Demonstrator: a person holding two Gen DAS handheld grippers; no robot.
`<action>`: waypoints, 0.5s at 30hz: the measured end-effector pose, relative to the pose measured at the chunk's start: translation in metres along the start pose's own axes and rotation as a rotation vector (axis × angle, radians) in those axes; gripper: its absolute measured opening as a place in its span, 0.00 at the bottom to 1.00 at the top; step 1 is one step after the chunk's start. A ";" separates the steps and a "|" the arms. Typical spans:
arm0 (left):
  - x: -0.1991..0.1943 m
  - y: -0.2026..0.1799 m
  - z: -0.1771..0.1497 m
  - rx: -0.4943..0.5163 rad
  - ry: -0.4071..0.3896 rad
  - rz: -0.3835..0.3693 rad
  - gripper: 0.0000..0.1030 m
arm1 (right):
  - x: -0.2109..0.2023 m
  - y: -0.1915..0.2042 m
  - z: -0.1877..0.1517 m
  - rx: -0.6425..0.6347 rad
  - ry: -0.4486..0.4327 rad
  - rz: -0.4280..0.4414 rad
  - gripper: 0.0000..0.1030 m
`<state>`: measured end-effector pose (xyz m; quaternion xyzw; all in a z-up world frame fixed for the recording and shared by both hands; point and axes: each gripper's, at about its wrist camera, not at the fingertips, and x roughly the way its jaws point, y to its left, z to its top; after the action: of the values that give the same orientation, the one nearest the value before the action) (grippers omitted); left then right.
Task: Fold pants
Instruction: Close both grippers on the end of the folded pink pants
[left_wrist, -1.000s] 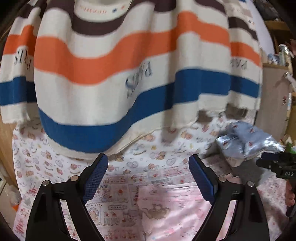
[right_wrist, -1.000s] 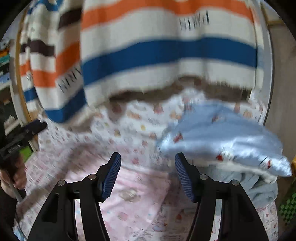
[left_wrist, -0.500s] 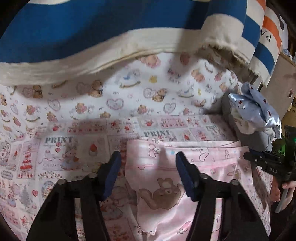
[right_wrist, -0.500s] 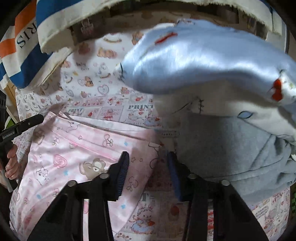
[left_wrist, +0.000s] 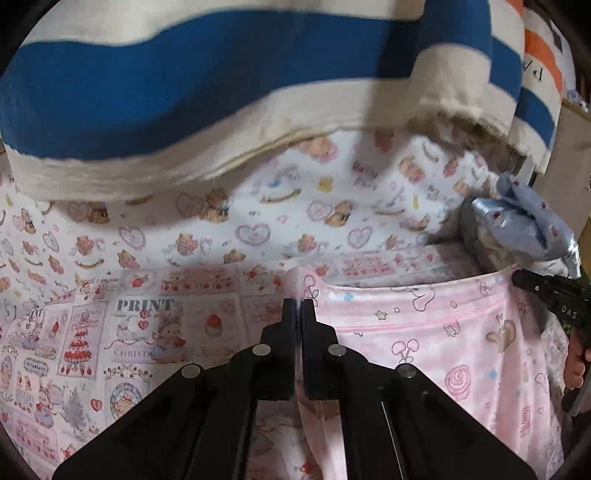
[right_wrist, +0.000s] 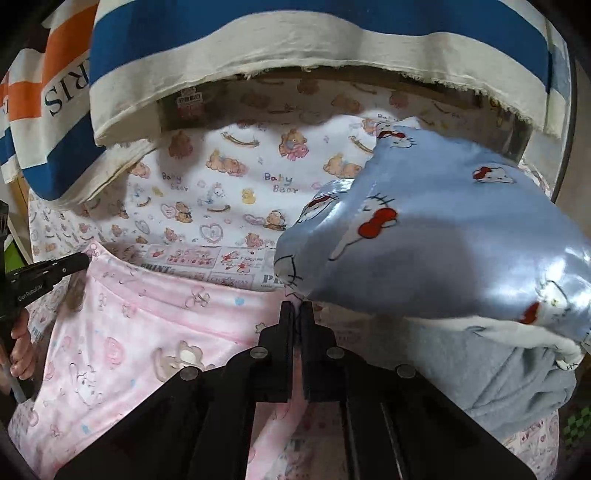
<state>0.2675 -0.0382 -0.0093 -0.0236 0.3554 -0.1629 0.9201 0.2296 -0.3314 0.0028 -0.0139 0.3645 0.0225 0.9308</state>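
Both grippers pinch the pink pants' top edge, ready for the first fold.

Nearest, the left gripper (left_wrist: 298, 308) has its jaws clamped on one corner of the pink pants (left_wrist: 436, 343), and the right gripper (right_wrist: 297, 310) has its jaws clamped on the opposite corner; half a second ago both sets of jaws stood apart over the cloth. The pants lie spread on the printed bed sheet (left_wrist: 155, 314), their gripped edge drawn fairly taut. Just beyond the pants' right corner sits a blue satin garment (right_wrist: 436, 236) on a grey one (right_wrist: 517, 384). Beyond the pants hangs the striped blanket (left_wrist: 184, 85). Next move, as I judge: lift both corners evenly and carry them over, staying clear of that pile.
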 end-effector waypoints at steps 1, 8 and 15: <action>0.002 0.001 0.000 -0.004 0.014 -0.005 0.02 | 0.008 0.001 -0.003 -0.005 0.017 -0.015 0.03; 0.008 0.000 -0.004 -0.003 0.057 0.034 0.10 | 0.036 -0.006 -0.019 0.006 0.107 -0.003 0.04; -0.010 0.003 -0.004 0.001 0.002 0.072 0.55 | 0.015 -0.022 -0.021 0.048 0.073 0.059 0.52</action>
<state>0.2589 -0.0323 -0.0065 -0.0102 0.3568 -0.1299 0.9250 0.2278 -0.3534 -0.0229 0.0184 0.3989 0.0404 0.9159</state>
